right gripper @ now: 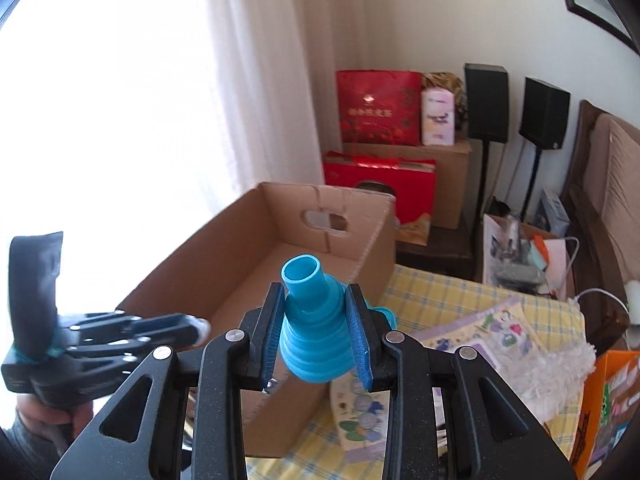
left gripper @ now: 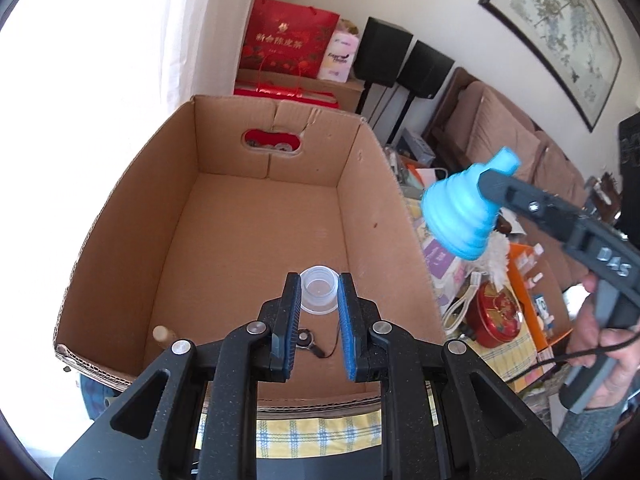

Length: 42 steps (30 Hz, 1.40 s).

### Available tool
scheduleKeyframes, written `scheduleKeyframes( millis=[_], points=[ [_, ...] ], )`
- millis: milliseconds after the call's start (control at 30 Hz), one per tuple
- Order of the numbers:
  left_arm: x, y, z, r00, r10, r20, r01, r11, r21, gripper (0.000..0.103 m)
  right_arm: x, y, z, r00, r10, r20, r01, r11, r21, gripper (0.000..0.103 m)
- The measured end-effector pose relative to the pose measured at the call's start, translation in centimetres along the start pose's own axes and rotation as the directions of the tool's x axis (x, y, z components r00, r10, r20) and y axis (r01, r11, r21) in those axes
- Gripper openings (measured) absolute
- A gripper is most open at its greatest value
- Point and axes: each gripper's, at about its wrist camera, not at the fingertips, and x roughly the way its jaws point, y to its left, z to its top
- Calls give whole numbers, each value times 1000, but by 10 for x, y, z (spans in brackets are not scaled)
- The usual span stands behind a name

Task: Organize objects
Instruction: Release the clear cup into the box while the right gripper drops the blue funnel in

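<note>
Left gripper (left gripper: 319, 290) pinches a clear plastic cup (left gripper: 318, 289) at lower centre, over the cardboard box (left gripper: 256, 216). Right gripper (right gripper: 316, 312) clamps a blue funnel (right gripper: 310, 328), centre frame.

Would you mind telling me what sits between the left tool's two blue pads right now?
A small clear plastic cup, held above the open cardboard box, sits between the left tool pads; the left wrist view shows it.

The funnel (right gripper: 312, 332) is bright blue, ridged in stepped rings. The cup (left gripper: 319, 289) is clear and colourless. The cardboard box (left gripper: 256, 224) is plain brown. The tablecloth (right gripper: 436, 300) is yellow, checked with blue and white lines. The gift bag (left gripper: 290, 46) is red with gold lettering. Both gripper pads (left gripper: 346, 330) are blue on black.
</note>
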Motion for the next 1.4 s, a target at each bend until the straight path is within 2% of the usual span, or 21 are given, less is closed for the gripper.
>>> scheduleKeyframes(
  millis=[167,400,767,933,1400],
  points=[
    [8,8,-5,1000,18,-23,-18,1000,-9,17,6,28,0,999,37,-17,-38,998,-42,31],
    [11,22,-4,998,55,-24,-56,998,-35,17,24,44,-10,997,55,-51,-58,997,-44,31],
    [14,36,-2,995,97,-14,-98,994,-54,17,45,55,-29,994,55,-95,-59,997,-43,31],
    [22,37,-6,993,111,-29,-113,993,-46,17,55,56,-41,991,36,-133,-41,998,-40,31],
    [35,36,-11,987,152,-46,-153,988,-10,17,67,55,-56,987,13,-161,-18,999,-30,32]
  ],
)
